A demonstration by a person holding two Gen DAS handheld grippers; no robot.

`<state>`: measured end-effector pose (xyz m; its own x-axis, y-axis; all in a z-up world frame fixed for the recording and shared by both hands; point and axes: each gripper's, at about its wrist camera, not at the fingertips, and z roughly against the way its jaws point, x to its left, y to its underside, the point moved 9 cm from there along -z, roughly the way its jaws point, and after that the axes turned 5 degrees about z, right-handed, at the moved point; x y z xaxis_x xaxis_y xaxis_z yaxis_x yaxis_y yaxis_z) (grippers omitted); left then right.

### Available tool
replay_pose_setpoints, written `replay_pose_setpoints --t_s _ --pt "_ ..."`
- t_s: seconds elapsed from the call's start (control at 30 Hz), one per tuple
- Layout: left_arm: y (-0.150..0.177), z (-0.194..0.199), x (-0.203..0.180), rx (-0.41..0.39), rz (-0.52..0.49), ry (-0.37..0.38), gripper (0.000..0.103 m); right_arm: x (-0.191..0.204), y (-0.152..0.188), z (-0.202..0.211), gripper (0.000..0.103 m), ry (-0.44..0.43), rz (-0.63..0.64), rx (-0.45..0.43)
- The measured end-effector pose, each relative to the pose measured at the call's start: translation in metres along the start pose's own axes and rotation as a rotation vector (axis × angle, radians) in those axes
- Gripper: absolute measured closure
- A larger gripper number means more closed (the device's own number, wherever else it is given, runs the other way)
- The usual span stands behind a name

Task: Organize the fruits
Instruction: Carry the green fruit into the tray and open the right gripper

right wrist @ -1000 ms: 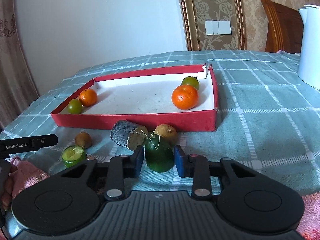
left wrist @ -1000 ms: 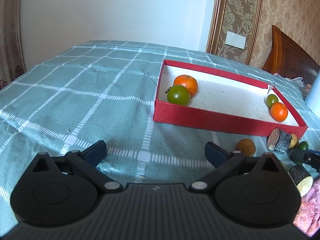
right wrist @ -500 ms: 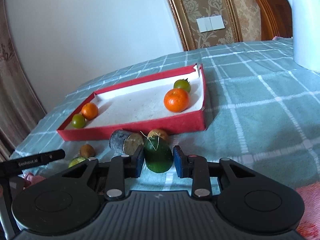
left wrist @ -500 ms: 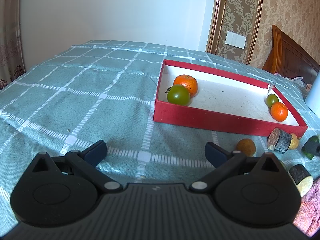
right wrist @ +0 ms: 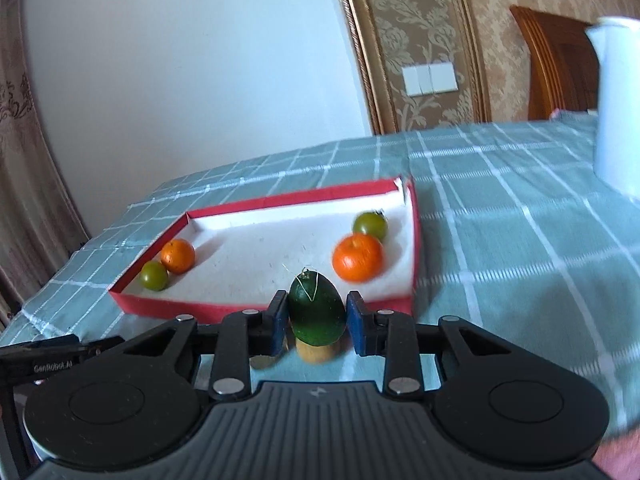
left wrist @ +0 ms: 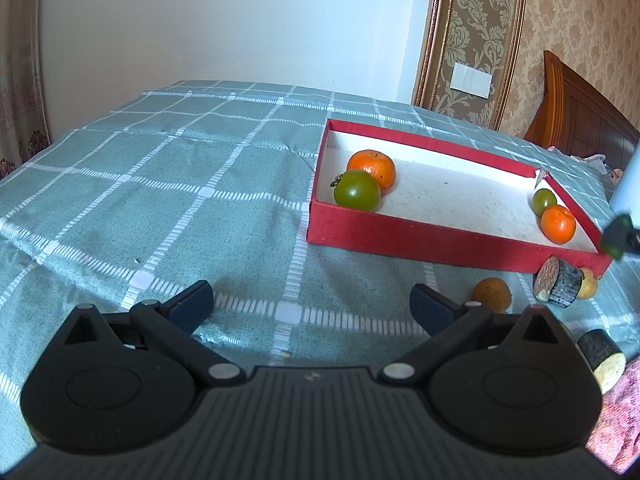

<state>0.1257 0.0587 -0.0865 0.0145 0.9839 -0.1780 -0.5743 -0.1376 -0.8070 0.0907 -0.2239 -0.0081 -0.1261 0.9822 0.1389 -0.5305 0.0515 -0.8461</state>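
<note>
My right gripper (right wrist: pixel 317 318) is shut on a dark green oval fruit (right wrist: pixel 317 309), held in the air just before the near wall of the red tray (right wrist: pixel 256 310). In the tray lie an orange (right wrist: pixel 358 258) and a green tomato (right wrist: pixel 370 225) at the right, and another orange (right wrist: pixel 178 255) and green tomato (right wrist: pixel 154 275) at the left. The left wrist view shows the same red tray (left wrist: pixel 440 240) and the held green fruit (left wrist: pixel 616 236) at the far right edge. My left gripper (left wrist: pixel 310 304) stands open above the checked cloth, nothing between its fingers.
On the cloth before the tray lie a brown round fruit (left wrist: pixel 491 295), a dark cut log piece (left wrist: pixel 560 285), a yellowish fruit (left wrist: pixel 588 283) and another cut piece (left wrist: pixel 602 354). A white kettle (right wrist: pixel 618 100) stands at the right. A pink cloth (left wrist: pixel 616 420) lies at the near right.
My right gripper has risen with the green fruit off the cloth and moved toward the tray's near wall. The left gripper has not moved.
</note>
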Motion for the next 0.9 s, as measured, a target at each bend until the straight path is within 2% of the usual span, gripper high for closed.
replay_pose_setpoints --t_s 0.2,0.4,0.9 --pt "0.0 0.0 0.0 0.0 0.0 0.0 0.0 0.019 -0.025 -0.033 0.072 0.02 0.117 -0.004" --pt "0.0 0.0 0.0 0.001 -0.004 -0.003 0.0 0.034 -0.033 -0.075 0.072 0.037 0.187 0.041" --pt "0.001 -0.002 -0.001 0.006 -0.016 -0.012 0.0 0.032 -0.022 -0.127 0.072 0.076 0.206 0.157"
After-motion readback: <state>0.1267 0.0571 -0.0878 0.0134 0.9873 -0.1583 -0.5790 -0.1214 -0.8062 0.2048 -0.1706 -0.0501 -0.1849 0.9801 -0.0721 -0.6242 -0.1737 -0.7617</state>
